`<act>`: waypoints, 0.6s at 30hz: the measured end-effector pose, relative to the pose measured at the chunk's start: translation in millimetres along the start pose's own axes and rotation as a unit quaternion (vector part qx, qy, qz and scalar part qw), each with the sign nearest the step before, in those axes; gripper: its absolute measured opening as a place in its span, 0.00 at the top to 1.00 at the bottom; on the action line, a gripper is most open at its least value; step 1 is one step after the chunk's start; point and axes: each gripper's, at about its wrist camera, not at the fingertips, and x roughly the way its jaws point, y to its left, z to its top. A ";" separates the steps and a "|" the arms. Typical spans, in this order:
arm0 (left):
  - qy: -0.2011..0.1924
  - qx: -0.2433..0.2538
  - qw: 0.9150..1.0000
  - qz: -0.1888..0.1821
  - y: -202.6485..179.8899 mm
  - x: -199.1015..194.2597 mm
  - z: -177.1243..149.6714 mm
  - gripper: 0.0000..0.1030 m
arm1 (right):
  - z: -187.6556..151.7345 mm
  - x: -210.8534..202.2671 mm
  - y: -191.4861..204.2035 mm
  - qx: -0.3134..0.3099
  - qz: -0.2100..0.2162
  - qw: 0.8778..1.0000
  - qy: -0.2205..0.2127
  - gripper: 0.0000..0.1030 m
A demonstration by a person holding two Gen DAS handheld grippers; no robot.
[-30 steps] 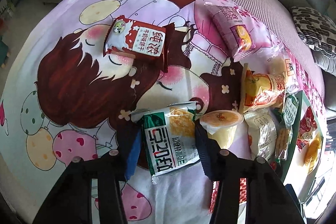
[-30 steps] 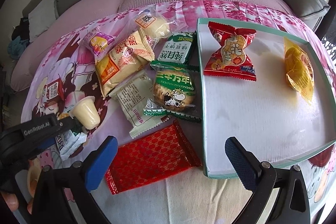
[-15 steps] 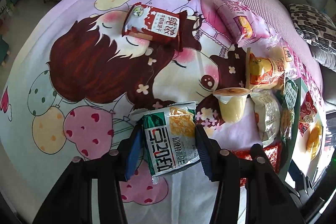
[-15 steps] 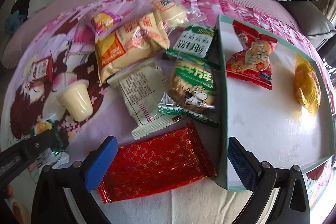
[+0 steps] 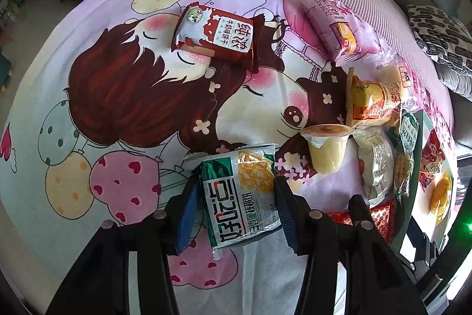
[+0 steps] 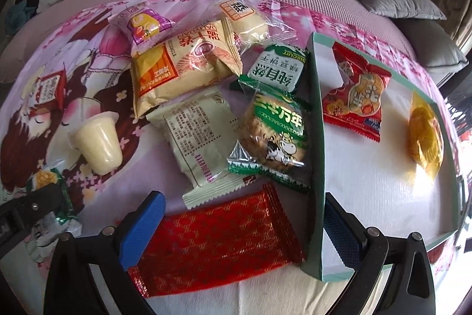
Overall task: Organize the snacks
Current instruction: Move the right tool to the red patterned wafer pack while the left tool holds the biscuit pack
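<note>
Two grippers, tray [image 6: 320,138] edge cut off

Two packets [image 6: 355,96] in tray [image 6: 317,138]; pile [image 6: 206,108] left.

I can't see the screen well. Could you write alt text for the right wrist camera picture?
The right gripper hangs open over a flat red snack packet lying on a cartoon-print cloth. Beside it, a shallow green-edged tray holds a red packet and a yellow one; more snacks and a pudding cup lie behind.
</note>
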 end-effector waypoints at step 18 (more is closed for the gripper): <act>0.004 -0.006 1.000 -0.009 0.6 -1.2 -0.5 0.49 | -44.2 -23.5 -5.8 -0.016 -0.024 1.000 0.003 0.00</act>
